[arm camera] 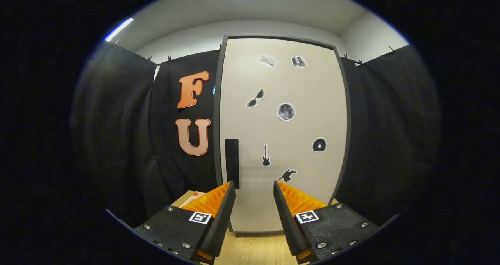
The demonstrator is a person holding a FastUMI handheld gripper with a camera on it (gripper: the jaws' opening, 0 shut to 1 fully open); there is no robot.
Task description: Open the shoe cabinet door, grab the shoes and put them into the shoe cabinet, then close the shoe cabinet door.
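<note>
While the tongs (254, 187) gape empty, the closed cabinet door (297, 159) stands beyond, handle (232, 162) at its left edge.

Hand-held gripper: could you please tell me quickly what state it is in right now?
Hand-held gripper: open, holding nothing; its fingers point at the closed shoe cabinet door, with the black handle just beyond the left finger.

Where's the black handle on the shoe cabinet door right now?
The black handle sits upright near the closed door's left edge, just above the open gripper's left fingertip.
</note>
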